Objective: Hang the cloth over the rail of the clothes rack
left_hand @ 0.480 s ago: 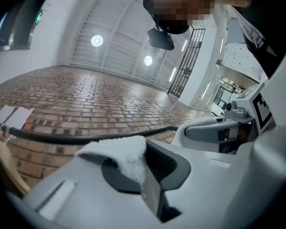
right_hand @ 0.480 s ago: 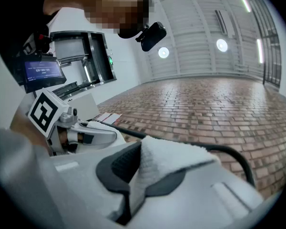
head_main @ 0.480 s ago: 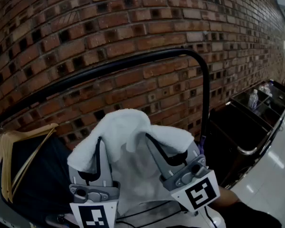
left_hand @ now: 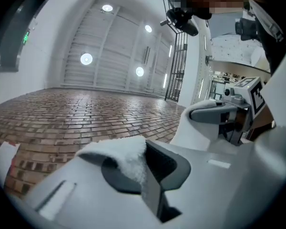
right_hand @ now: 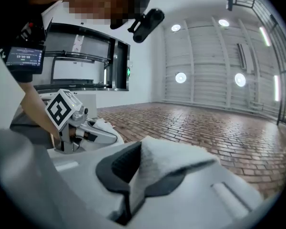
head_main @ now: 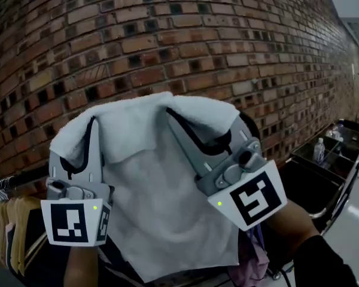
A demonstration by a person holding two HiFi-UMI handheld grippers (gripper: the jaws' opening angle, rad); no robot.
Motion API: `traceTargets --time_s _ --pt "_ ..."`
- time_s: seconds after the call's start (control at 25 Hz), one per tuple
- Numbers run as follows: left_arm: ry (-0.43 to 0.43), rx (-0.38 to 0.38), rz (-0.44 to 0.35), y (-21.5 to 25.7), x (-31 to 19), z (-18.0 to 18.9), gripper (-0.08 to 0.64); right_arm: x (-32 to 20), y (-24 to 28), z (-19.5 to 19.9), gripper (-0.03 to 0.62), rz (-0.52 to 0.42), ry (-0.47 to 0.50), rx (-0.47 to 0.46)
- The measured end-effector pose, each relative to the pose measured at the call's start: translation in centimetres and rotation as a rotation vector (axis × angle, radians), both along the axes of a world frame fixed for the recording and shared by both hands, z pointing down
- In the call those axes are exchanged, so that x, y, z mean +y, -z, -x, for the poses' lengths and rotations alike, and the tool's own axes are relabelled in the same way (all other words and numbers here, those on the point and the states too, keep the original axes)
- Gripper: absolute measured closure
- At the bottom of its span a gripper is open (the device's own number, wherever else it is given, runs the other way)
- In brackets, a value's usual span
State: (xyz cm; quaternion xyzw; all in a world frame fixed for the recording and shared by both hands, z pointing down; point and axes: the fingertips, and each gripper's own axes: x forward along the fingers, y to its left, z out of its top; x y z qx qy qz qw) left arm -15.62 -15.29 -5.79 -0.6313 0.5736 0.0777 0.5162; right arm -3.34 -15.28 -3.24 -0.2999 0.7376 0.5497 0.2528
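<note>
A white cloth [head_main: 149, 190] hangs spread between both grippers, held up in front of the brick wall [head_main: 167, 28]. My left gripper [head_main: 91, 125] is shut on the cloth's upper left edge, my right gripper [head_main: 171, 111] on its upper right edge. In the left gripper view the cloth [left_hand: 126, 159] is pinched in the left gripper [left_hand: 143, 162], and the right gripper [left_hand: 229, 113] shows beyond. The right gripper view has the cloth [right_hand: 171, 161] folded over the shut right gripper [right_hand: 136, 167]. The cloth hides most of the rack's black rail; a short piece [head_main: 12, 181] shows at the left.
Wooden hangers [head_main: 12, 232] with dark garments hang at the lower left. A dark cart with a bottle [head_main: 319, 150] stands at the right by the wall. A pinkish garment [head_main: 254, 259] hangs below my right hand.
Both grippers have lifted the cloth higher and spread it wider. The curved black rail, plain to see before, is now almost wholly behind the cloth.
</note>
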Motion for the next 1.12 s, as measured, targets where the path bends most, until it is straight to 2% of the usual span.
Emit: traceTargets --time_s 0.04,0.16,0.2,0.28,0.32,0.36,0.4,0.48,0.56,0.6,0.64,0.72,0.76,0.8,0.84,0.88,1.0,1.12 --pt "0.024 0.004 0.007 1.0 -0.8 0.6 0.538 -0.9 1.2 0.5 0.575 0.004 -0.019 0.017" --pt "0.138 -0.018 -0.006 5.3 -3.5 2.6 0.538 -5.7 5.0 2.4 0.575 0.155 -0.057 0.047" --pt "0.193 -0.03 -0.015 7.0 -4.5 3.4 0.538 -7.2 6.7 3.5 0.577 0.162 -0.078 0.078" --pt "0.326 -0.062 -0.006 10.2 -7.1 4.9 0.538 -10.7 9.9 6.3 0.575 0.119 -0.163 0.203" --pt "0.405 -0.096 0.025 11.3 -8.9 5.5 0.538 -12.9 10.8 7.9 0.577 0.12 -0.213 0.287" --pt "0.492 -0.157 0.088 11.6 -11.2 6.0 0.538 -15.3 11.0 9.4 0.575 0.152 -0.261 0.381" --pt "0.578 -0.248 0.197 10.8 -14.1 6.5 0.539 -17.7 10.2 10.7 0.577 0.206 -0.307 0.486" --pt "0.675 -0.476 0.539 5.7 -20.2 7.6 0.538 -22.1 6.6 12.4 0.575 0.347 -0.377 0.719" --pt "0.645 -0.642 0.918 -1.9 -23.9 9.1 0.538 -24.8 1.3 13.4 0.575 0.509 -0.368 0.929" --pt "0.597 -0.678 1.095 -5.8 -24.5 10.0 0.538 -25.3 -1.5 13.7 0.575 0.594 -0.327 1.014" --pt "0.529 -0.687 1.256 -9.4 -24.4 10.6 0.538 -25.4 -4.4 13.9 0.574 0.69 -0.268 1.095" --pt "0.351 -0.646 1.545 -15.2 -22.9 10.7 0.538 -24.6 -9.6 13.8 0.556 0.92 -0.127 1.248" --pt "0.268 -0.612 1.672 -17.3 -21.8 10.4 0.537 -24.2 -11.7 13.5 0.53 1.039 -0.072 1.306" --pt "0.214 -0.582 1.76 -18.7 -21.0 10.2 0.537 -24.1 -13.1 13.1 0.504 1.129 -0.045 1.345" --pt "0.191 -0.565 1.799 -19.1 -20.6 10.0 0.534 -24.1 -13.6 12.9 0.484 1.165 -0.041 1.364" --pt "0.185 -0.559 1.801 -19.0 -20.7 9.9 0.509 -24.1 -13.3 12.9 0.461 1.155 -0.034 1.365" --pt "0.171 -0.562 1.733 -17.8 -21.3 9.7 0.409 -23.2 -10.9 13.7 0.417 1.098 0.071 1.302" --pt "0.077 -0.534 1.681 -16.6 -21.5 8.9 0.333 -22.1 -9.4 14.0 0.408 1.072 0.162 1.268"
